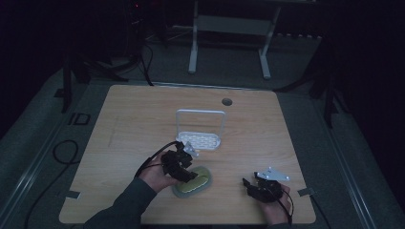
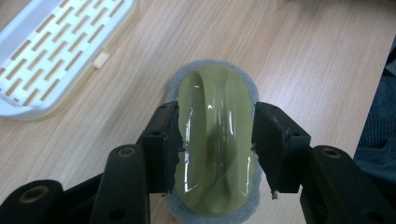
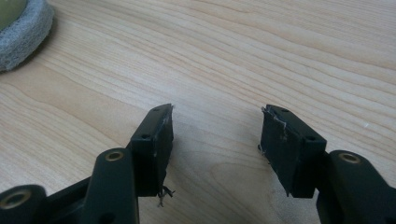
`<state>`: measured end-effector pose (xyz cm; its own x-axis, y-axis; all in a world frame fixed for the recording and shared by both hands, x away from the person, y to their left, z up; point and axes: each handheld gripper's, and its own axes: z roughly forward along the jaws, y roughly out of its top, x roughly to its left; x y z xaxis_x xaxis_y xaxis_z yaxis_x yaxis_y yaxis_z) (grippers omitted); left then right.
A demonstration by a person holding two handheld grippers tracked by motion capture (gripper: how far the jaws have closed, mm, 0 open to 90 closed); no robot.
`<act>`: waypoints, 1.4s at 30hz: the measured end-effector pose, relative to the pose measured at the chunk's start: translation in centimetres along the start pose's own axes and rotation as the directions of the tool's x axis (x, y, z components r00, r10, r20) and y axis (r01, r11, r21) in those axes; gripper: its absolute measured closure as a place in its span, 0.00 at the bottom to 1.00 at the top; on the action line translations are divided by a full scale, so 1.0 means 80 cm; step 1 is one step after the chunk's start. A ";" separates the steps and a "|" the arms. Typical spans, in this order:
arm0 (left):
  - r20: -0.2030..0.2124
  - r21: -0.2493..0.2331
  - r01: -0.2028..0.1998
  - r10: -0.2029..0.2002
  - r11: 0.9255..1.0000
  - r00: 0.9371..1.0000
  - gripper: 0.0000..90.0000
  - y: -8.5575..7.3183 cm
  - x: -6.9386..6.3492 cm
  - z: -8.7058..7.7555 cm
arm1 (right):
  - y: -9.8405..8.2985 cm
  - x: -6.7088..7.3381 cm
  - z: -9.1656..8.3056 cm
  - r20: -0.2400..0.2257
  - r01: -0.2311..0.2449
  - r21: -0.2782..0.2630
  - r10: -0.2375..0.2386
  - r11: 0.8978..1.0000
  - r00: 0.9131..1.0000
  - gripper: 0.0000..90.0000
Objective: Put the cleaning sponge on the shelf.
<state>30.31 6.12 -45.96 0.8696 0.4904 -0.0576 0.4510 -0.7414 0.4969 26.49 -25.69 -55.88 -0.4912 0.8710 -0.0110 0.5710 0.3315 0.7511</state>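
Straddling the olive-green scrubbing pad near the table's front edge, the left gripper pressed both jaws against its plastic handle. The right gripper rested spread and empty. I judge a centred, level squeeze would lift the pad best.

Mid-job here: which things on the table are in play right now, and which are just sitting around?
In play:
- green-handled scrubber, left gripper jaws closed on its handle
- white slotted rack, just beyond it, likely

Lying about:
- right gripper, open over bare table
- white frame on the floor behind
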 end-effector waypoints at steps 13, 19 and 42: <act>0.011 0.091 -0.044 0.044 0.995 0.999 0.57 0.012 -0.005 0.012 | 0.000 0.000 0.000 -0.003 0.001 0.001 -0.001 1.000 1.000 0.47; 0.018 0.121 -0.047 0.045 0.992 0.999 0.56 0.014 -0.006 0.019 | 0.000 0.000 0.000 -0.003 0.002 0.001 -0.002 1.000 1.000 0.47; 0.022 0.246 -0.048 0.044 0.968 0.999 0.61 0.027 0.001 0.036 | 0.000 0.000 0.000 -0.007 0.004 0.002 -0.004 1.000 1.000 0.46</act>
<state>31.89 3.26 -47.36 0.8928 0.4471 -0.0543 0.4442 -0.8540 0.2709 26.46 -25.70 -55.88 -0.4977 0.8673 -0.0094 0.5707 0.3356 0.7495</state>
